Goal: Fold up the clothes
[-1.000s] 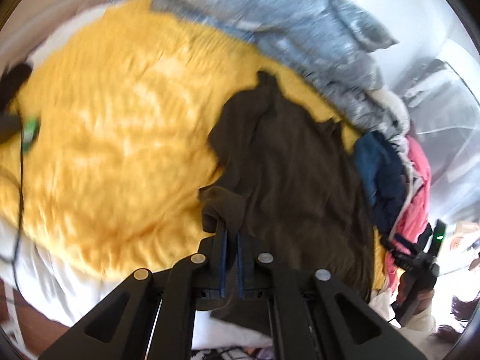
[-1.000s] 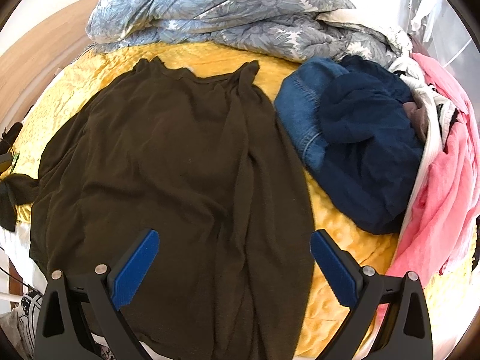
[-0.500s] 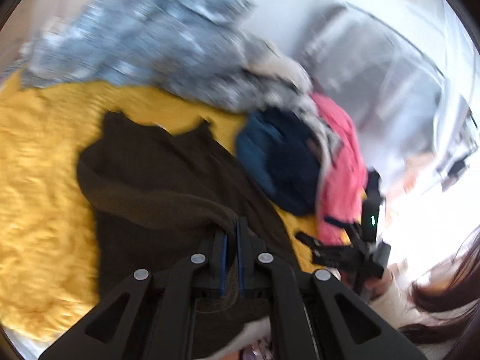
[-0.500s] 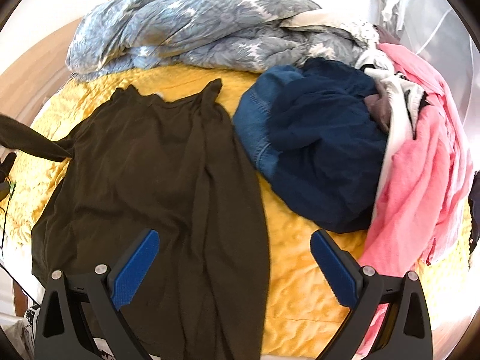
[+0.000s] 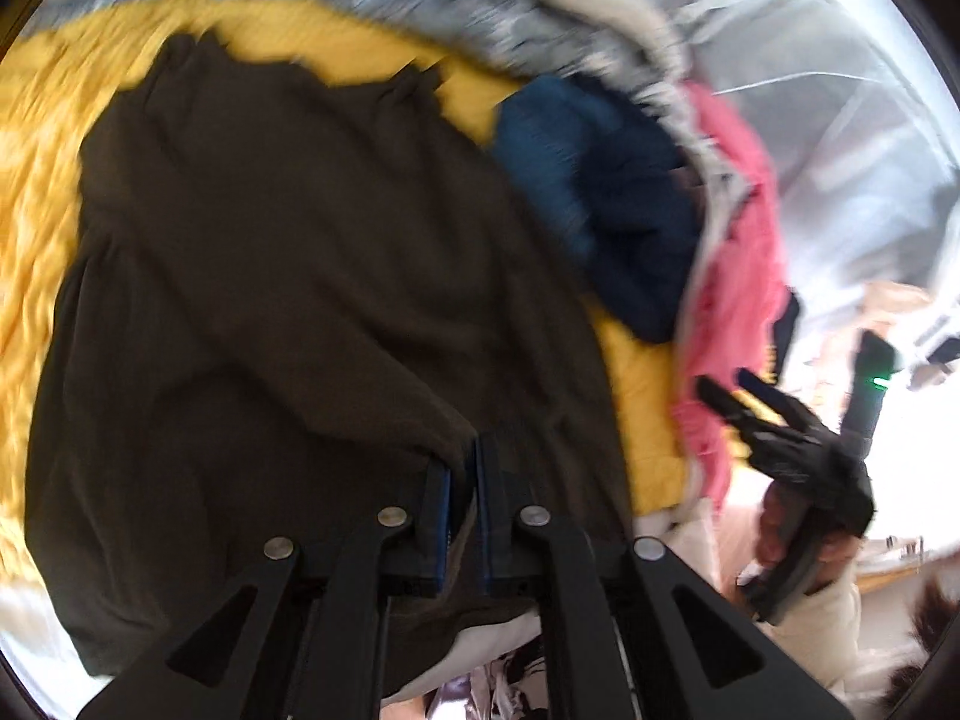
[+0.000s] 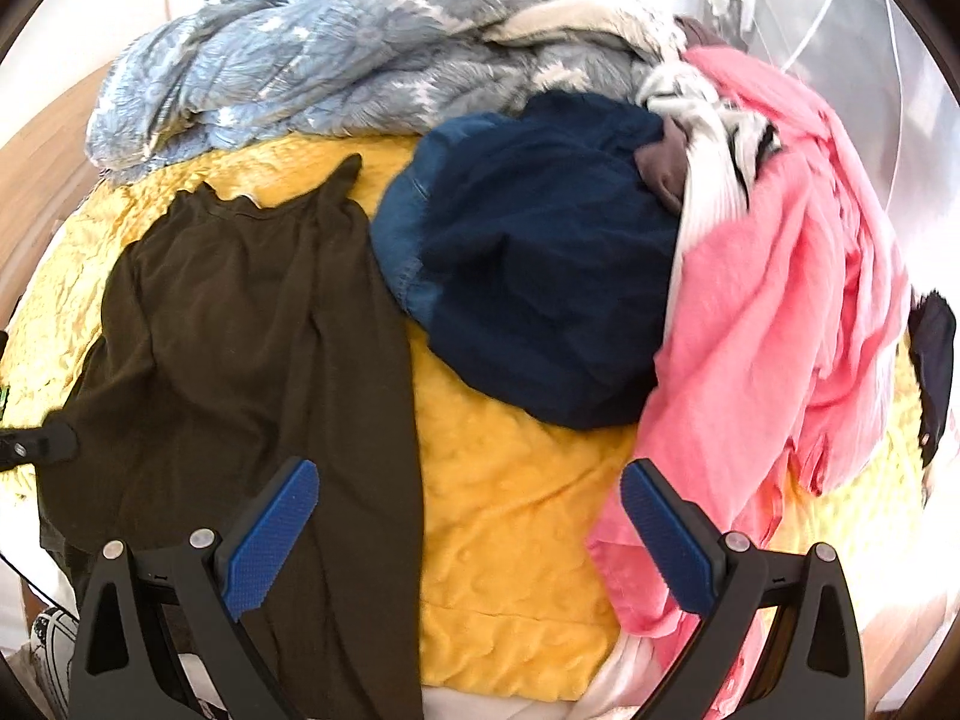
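The dark brown garment (image 5: 288,276) lies spread on the yellow blanket (image 6: 516,516), ahead of both grippers; it looks soft, light and limp, best pinched at a hem or sleeve end. The left gripper (image 5: 462,480), narrow and opening, has its sleeve cuff between the pads. The right gripper (image 6: 468,534) gapes wide, empty.

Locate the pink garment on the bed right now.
In the right wrist view the pink garment drapes down the right side of the yellow bedspread, against the navy clothes pile, with its lower edge by the open right gripper.
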The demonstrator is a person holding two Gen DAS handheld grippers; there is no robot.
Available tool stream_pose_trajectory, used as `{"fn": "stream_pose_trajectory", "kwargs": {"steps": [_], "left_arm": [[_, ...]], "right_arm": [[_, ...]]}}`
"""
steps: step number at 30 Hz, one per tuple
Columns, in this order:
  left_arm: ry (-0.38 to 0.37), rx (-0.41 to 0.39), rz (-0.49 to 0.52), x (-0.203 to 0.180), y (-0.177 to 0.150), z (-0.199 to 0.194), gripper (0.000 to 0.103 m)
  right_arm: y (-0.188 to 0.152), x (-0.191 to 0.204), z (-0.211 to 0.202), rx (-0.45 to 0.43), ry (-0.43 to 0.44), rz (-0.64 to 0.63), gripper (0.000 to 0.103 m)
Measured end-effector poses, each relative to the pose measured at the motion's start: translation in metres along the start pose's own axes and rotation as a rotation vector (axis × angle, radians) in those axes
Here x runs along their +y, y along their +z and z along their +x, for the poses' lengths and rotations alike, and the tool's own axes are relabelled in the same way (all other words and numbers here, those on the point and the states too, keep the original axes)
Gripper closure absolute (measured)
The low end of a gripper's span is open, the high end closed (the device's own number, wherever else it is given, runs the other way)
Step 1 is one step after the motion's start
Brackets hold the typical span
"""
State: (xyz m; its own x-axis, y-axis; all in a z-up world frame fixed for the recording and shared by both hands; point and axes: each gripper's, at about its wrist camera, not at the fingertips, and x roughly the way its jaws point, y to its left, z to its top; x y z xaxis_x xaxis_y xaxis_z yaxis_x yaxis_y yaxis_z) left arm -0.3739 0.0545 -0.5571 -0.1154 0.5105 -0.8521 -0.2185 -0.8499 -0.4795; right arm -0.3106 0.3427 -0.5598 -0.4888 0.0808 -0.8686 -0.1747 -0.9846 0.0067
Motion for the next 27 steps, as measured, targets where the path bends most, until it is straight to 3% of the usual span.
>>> {"fn": "stream_pose_trajectory", "kwargs": {"steps": [3, 7, 10, 13, 19, 27], "left_arm": [[-0.008, 0.077, -0.056, 0.011, -0.007, 0.017, 0.078], [0.033, 0.091, -0.039, 0.008, -0.02, 0.017, 0.07], [0.073, 0.041, 0.031, -0.008, -0.027, 0.003, 0.07], [0.159, -0.015, 0.124, -0.026, -0.03, -0.009, 0.07], [0.215, -0.071, 0.206, -0.043, -0.032, -0.03, 0.066], [0.247, -0.137, 0.272, -0.057, -0.037, -0.053, 0.057]], "right_arm": [[-0.005, -0.006, 0.01, 0.035, 0.025, 0.025, 0.0], [-0.013, -0.01, 0.023, 0.092, 0.063, 0.041, 0.0], [-0.018, -0.008, 0.028, 0.12, 0.07, 0.031, 0.0], [-0.02, 0.003, 0.031, 0.14, 0.067, -0.008, 0.0], [-0.025, 0.038, 0.028, 0.134, 0.054, -0.14, 0.0], [-0.031, 0.046, 0.026, 0.167, 0.192, -0.125, 0.0]]}}
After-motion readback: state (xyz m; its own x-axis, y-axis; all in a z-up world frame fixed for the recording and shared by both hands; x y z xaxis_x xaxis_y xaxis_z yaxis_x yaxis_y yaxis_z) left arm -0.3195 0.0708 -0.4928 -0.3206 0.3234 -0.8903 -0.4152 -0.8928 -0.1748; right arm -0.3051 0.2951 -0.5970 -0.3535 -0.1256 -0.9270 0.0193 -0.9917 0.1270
